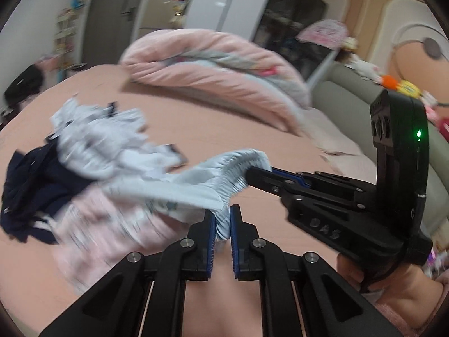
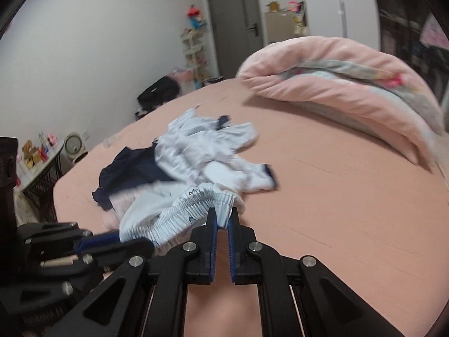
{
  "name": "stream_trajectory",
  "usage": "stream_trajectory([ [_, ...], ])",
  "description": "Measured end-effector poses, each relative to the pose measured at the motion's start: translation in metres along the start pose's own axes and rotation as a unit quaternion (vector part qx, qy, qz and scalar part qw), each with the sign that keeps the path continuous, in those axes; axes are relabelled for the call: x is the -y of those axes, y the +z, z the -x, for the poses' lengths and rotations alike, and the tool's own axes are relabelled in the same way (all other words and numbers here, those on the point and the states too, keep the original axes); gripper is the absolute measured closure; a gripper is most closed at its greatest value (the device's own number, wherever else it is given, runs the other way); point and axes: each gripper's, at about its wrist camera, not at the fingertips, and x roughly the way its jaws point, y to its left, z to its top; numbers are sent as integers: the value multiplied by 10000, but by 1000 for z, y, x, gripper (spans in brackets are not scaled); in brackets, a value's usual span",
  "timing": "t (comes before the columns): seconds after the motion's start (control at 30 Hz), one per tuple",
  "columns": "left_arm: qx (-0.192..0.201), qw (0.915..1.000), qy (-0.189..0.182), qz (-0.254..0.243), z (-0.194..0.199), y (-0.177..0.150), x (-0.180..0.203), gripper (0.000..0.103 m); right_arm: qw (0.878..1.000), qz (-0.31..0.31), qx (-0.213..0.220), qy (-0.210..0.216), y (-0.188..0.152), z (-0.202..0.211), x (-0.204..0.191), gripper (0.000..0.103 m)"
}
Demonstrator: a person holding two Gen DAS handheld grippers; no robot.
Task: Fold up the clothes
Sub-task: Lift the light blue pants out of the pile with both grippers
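Pale-blue waistband [image 1: 224, 177] ran crosswise between my tools: left tool [image 1: 223, 224] and right tool [image 2: 223, 221] each clamped one end.

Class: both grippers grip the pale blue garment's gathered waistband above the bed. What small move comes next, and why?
Probably draw the grippers apart to stretch the waistband. The left gripper and right gripper both pinch the pale blue garment close together, so it hangs bunched, its lower part trailing on the clothes pile.
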Motion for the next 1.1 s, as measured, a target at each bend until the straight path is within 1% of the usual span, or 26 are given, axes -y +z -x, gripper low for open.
stream_trajectory([
  [0.1, -164, 9986, -496, 17, -1, -3, 39, 95, 9996, -183, -62, -229, -15, 44, 38, 99],
  [0.2, -232, 9970, -738, -78, -9, -5, 71, 95, 9985, -301, -31, -454, -31, 84, 68, 99],
  [0.3, -440, 9954, -852, -71, -22, -5, 95, 95, 9973, -376, 46, -626, -42, 110, 86, 99],
  [0.37, -418, 9949, -922, -13, -18, -1, 105, 95, 9971, -364, 89, -666, -43, 124, 94, 99],
  [0.43, -256, 9955, -906, -49, -9, 9, 112, 95, 9970, -284, 292, -651, -32, 140, 94, 99],
  [0.5, -137, 9948, -1005, -97, 2, 21, 116, 95, 9966, -205, 504, -616, -20, 153, 91, 99],
  [0.6, -224, 9953, -923, -164, 3, 27, 119, 95, 9967, -117, 500, -625, -7, 155, 88, 98],
  [0.63, -213, 9960, -869, -84, 3, 26, 116, 95, 9971, -126, 442, -615, -6, 151, 87, 98],
  [0.7, -153, 9968, -776, 148, 6, 29, 103, 95, 9982, -239, 301, -453, -6, 139, 86, 98],
  [0.73, -85, 9974, -663, 256, 9, 33, 94, 95, 9987, -228, 259, -364, -1, 131, 83, 98],
  [0.8, 131, 9988, -295, 374, 26, 50, 70, 95, 9993, -9, 314, -199, 23, 119, 65, 98],
  [0.83, 230, 9989, -103, 400, 34, 58, 60, 95, 9991, 120, 388, -83, 39, 115, 52, 98],
  [0.9, 580, 9972, 127, 445, 66, 83, 37, 95, 9975, 361, 588, 150, 71, 113, 25, 98],
  [0.93, 852, 9952, 217, 428, 90, 101, 28, 95, 9955, 461, 788, 258, 88, 120, 12, 98],
  [0.97, 978, 9944, 255, 314, 107, 116, 27, 95, 9926, 559, 1012, 361, 104, 129, -1, 98],
  [1.0, 1078, 9936, 284, 184, 123, 129, 26, 95, 9893, 650, 1235, 427, 119, 139, -13, 98],
  [1.03, 1088, 9936, 312, 41, 133, 140, 30, 95, 9865, 706, 1403, 459, 132, 150, -22, 98],
  [1.07, 1084, 9935, 340, -105, 141, 149, 34, 95, 9851, 708, 1496, 464, 142, 158, -27, 98],
  [1.1, 1049, 9937, 324, -237, 143, 150, 39, 95, 9848, 683, 1537, 427, 146, 163, -28, 98],
])
